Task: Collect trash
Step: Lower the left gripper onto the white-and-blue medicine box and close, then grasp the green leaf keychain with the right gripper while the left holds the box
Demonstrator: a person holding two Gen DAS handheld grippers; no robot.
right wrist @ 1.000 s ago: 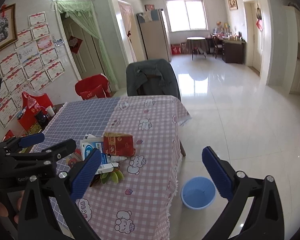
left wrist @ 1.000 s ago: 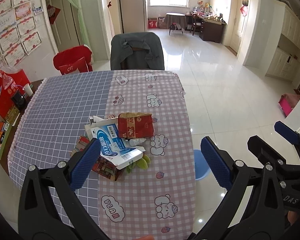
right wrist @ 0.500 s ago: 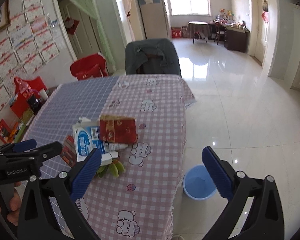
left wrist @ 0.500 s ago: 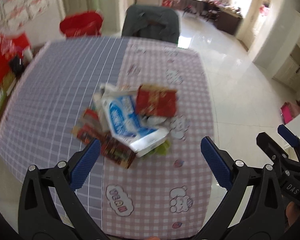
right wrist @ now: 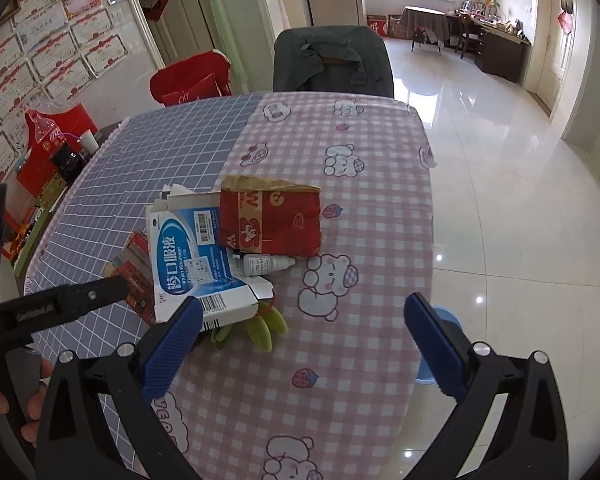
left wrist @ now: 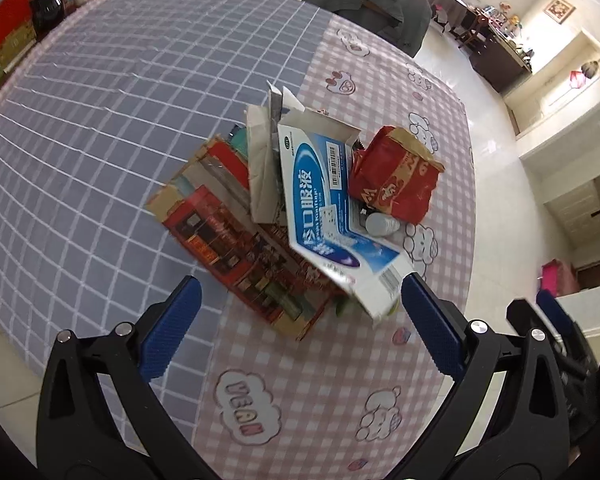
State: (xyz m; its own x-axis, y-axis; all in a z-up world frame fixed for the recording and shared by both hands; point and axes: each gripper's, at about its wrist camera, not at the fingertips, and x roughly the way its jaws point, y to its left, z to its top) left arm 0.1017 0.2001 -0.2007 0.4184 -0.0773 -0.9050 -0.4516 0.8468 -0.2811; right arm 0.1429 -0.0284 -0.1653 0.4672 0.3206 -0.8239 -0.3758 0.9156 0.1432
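Left wrist view, frame centre: one trash pile (left wrist: 300, 208) on worktop (left wrist: 100, 128): one blue-white carton (left wrist: 320, 208), one crumpled red bag (left wrist: 396, 184), one small bottle (left wrist: 382, 224). Left gripper (left wrist: 296, 320) and right gripper (right wrist: 302, 338) both spread apart, empty.

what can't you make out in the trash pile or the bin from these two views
- Green leaves: mostly under the blue and white carton in both views.
- Blue bin: right wrist view, largely behind the right gripper finger; contents unseen.
- Small white bottle: label too small to read.
- Flat red printed box: print blurred, left wrist view.
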